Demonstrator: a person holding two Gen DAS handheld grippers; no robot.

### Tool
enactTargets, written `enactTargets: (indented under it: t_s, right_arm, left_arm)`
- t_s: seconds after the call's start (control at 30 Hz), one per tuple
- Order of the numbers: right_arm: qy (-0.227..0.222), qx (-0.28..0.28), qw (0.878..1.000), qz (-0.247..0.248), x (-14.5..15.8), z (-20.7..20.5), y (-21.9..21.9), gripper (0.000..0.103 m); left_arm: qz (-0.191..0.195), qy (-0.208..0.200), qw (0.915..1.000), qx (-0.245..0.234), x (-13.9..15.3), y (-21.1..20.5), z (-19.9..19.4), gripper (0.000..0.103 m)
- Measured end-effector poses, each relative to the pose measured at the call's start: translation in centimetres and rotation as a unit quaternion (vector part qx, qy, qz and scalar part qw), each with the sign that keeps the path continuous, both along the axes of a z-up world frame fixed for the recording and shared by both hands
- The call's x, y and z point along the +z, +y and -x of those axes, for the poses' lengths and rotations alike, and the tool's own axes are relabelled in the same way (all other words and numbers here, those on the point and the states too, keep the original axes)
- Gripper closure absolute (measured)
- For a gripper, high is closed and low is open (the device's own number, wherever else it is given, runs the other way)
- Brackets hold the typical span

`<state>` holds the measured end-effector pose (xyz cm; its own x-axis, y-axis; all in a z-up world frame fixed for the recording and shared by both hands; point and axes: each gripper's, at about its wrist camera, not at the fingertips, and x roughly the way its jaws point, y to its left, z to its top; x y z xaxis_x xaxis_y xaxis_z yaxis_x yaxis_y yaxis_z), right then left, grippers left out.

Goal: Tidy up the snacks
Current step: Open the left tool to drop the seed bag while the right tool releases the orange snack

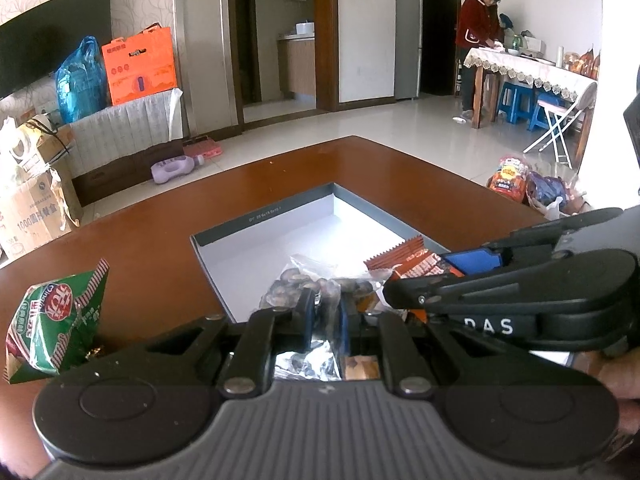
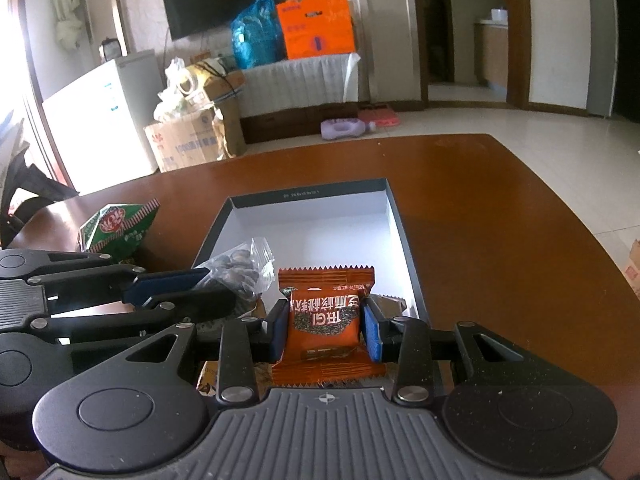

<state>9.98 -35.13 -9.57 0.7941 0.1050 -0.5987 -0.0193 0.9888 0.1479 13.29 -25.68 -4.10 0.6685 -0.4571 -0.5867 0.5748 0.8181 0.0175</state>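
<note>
A shallow grey box [image 1: 260,224] with a white inside lies on the brown table [image 1: 360,164]. My left gripper [image 1: 326,316] is shut on a clear bag of dark snacks [image 1: 296,284], low over the box's near end. From the right, my right gripper [image 1: 416,276] comes in shut on an orange snack packet [image 1: 404,260]. In the right wrist view that orange packet [image 2: 324,320] stands between my right gripper's [image 2: 324,328] blue pads, over the near part of the box [image 2: 308,194]. Beside it my left gripper [image 2: 212,290] holds the clear bag [image 2: 240,268]. A green snack bag [image 1: 56,320] [image 2: 116,228] lies on the table left of the box.
More snack bags [image 1: 516,178] lie on the floor beyond the table's right edge. A person [image 1: 480,28] stands at a far cloth-covered table. Cardboard boxes [image 2: 184,144] and a purple bottle [image 2: 344,128] sit on the floor past the table's far edge.
</note>
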Motion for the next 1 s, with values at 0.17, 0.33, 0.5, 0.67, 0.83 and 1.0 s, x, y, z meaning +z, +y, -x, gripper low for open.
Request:
enactTargets:
  t_s: [0.17,0.33,0.5,0.67,0.83,1.0]
  right_arm:
    - [0.001,-0.003,1.000,0.005,0.1,-0.1,0.1,0.062]
    - [-0.003,-0.007,1.000,0.008,0.2,0.0,0.1,0.062]
    - [-0.011,-0.011,1.000,0.004,0.3,0.4,-0.1,0.061]
    - [-0.014,-0.016,1.000,0.000,0.5,0.6,-0.3,0.051]
    - [-0.024,-0.014,1.000,-0.002,0.8,0.7,-0.4,0.048]
    - [-0.037,-0.015,0.999,-0.011,1.1,1.0,-0.4,0.045]
  left_arm:
    - [-0.003,-0.009,1.0000,0.000,-0.2,-0.1,0.1,0.092]
    - [-0.003,-0.019,0.9998,-0.002,-0.2,0.0,0.0,0.090]
    - [0.006,-0.027,0.9996,-0.004,0.1,0.2,0.2,0.090]
    - [0.014,-0.034,0.9993,-0.002,0.5,0.9,0.5,0.090]
    - [0.019,-0.041,0.9989,0.008,0.8,1.9,0.7,0.073]
    - [0.028,-0.050,0.9980,0.024,1.3,3.8,0.9,0.046]
